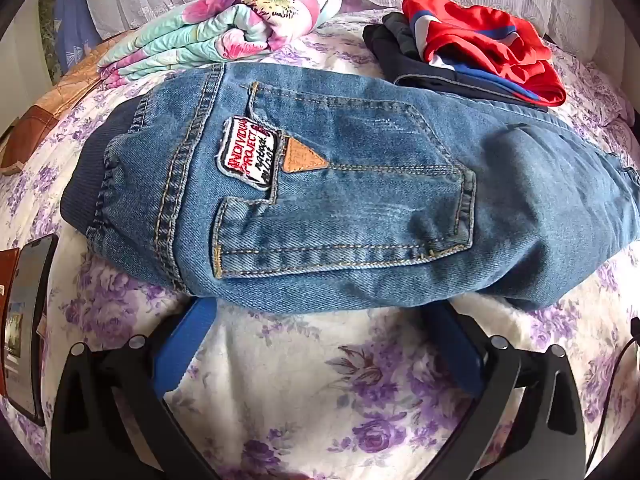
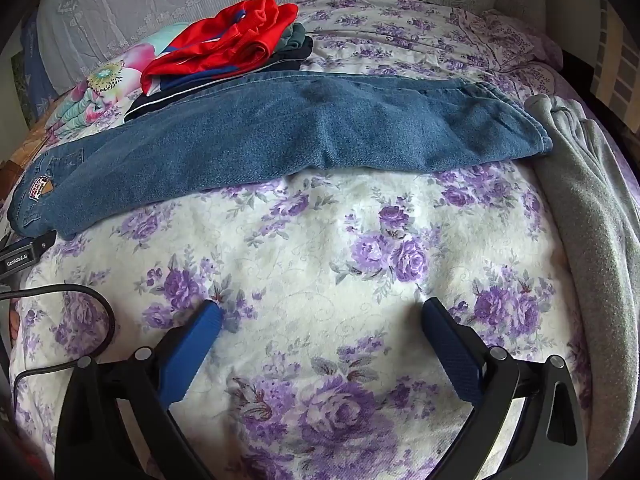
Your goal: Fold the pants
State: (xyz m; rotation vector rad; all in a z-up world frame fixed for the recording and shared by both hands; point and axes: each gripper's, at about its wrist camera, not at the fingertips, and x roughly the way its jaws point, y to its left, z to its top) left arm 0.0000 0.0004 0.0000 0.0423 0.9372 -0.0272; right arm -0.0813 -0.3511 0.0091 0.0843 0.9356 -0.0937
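Left claw point(image 1: 320, 312): jaws spread wide, nothing pinched. Its blue tips are tucked at the near edge of the jeans point(image 1: 340, 200), seemingly just under the hem of cloth at 12 o'clock; whether they touch the denim cannot be told. The waist end is seen here: ribbed dark waistband at 9 o'clock, back pocket with a sewn patch point(image 1: 250, 152) at centre.

Right claw point(image 2: 320, 312): jaws spread wide, empty, held over bare flowered bedsheet point(image 2: 360, 240). The legs of the jeans point(image 2: 320, 136) lie at 12 o'clock, well apart from the tips, stretched lengthwise across the bed, already doubled leg on leg as judged from the single narrow band.

Further out: a pile of red and dark clothes point(image 1: 480, 48) at 1 o'clock in the left view, touching the far edge of the jeans; a rolled flowered blanket point(image 1: 224, 28) at 11 o'clock; a grey blanket point(image 2: 592, 208) at 3 o'clock in the right view, just beside the leg cuffs; a phone point(image 1: 28, 320) at 9 o'clock; a black cable point(image 2: 80, 304) at 9 o'clock of the right claw.

Risks, as judged:
- Only the top layer may be pinched, so the doubled legs would slide apart on lifting.
- The sheet may be caught along with the denim, being soft and loose.
- The grey blanket may be dragged with the cuffs.
- The cable may be snagged by the right claw.
- The heavy waist end may slip from wide, smooth pads.
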